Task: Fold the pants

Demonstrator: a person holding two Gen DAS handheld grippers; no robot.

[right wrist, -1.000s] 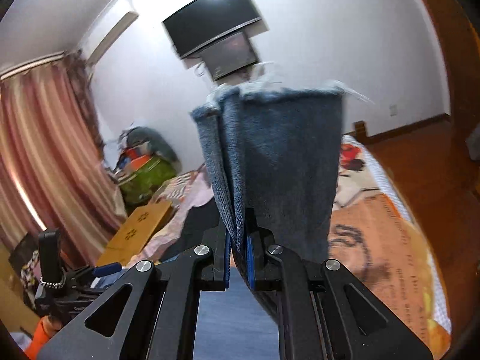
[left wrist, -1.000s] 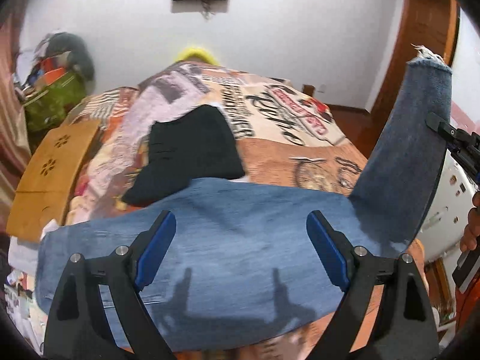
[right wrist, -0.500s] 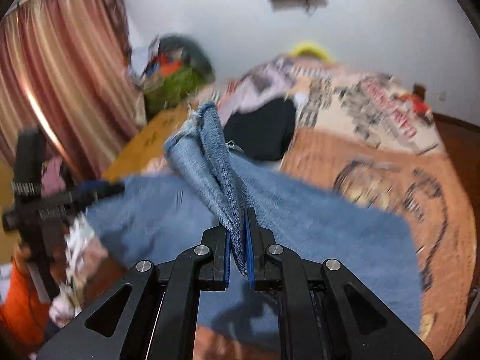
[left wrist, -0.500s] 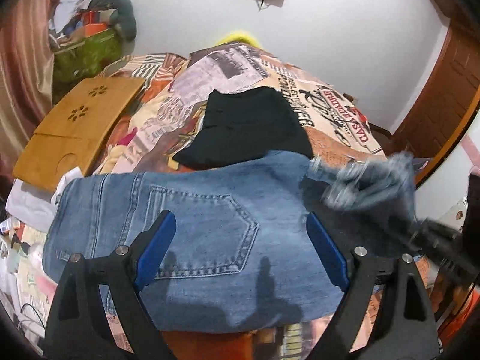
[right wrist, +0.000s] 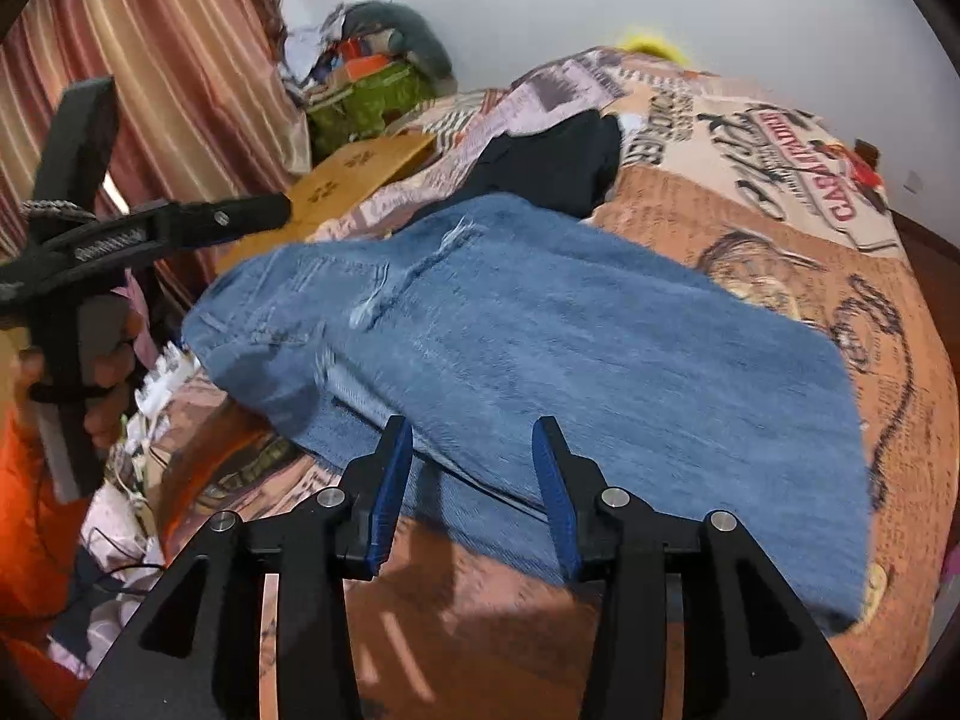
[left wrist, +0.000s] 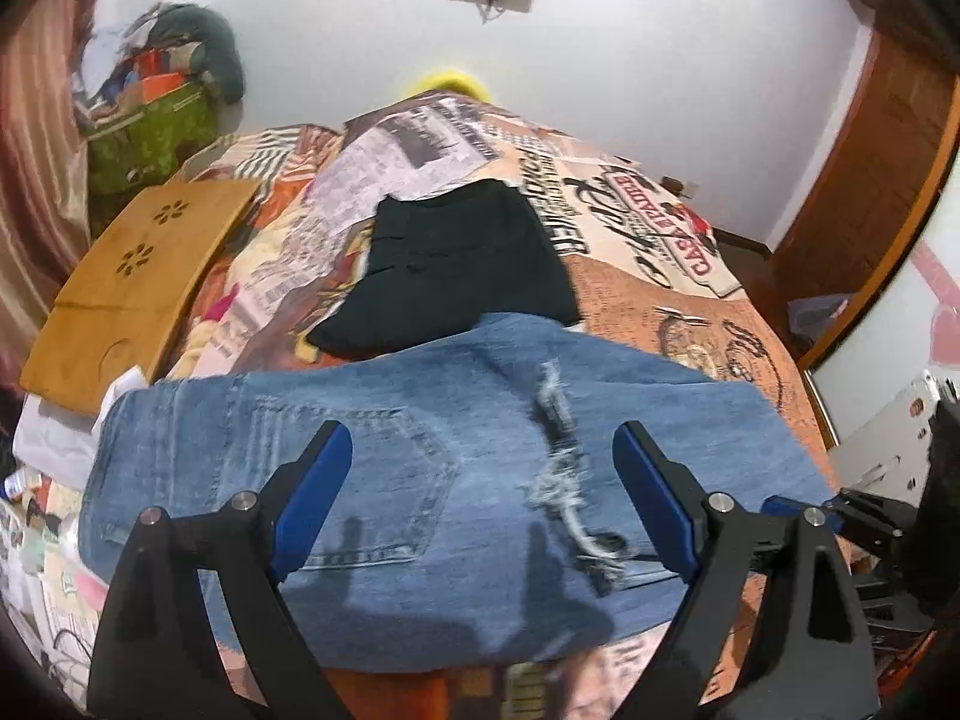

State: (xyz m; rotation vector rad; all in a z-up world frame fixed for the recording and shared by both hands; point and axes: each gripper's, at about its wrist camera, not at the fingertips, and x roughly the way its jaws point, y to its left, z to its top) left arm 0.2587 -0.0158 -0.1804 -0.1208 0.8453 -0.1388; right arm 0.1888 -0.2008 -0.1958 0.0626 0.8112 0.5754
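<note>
Blue jeans (left wrist: 420,456) lie folded across the near edge of the bed, leg ends laid over the seat; a frayed hem (left wrist: 558,468) crosses the middle beside a back pocket (left wrist: 360,480). They also show in the right wrist view (right wrist: 570,348). My left gripper (left wrist: 480,480) is open and empty just above the jeans. My right gripper (right wrist: 474,480) is open and empty at the jeans' near edge. The right gripper also shows at the right edge of the left wrist view (left wrist: 852,510); the left one is held at the left of the right wrist view (right wrist: 150,222).
A folded black garment (left wrist: 462,264) lies behind the jeans on the printed bedspread (left wrist: 660,228). A wooden lap tray (left wrist: 138,276) sits at the bed's left. Clutter and a green bag (left wrist: 150,132) stand by the curtain. A wooden door (left wrist: 870,180) is at right.
My right gripper swung the raised leg ends over and down onto the seat of the jeans, then opened and let go. The left gripper stayed open above the jeans.
</note>
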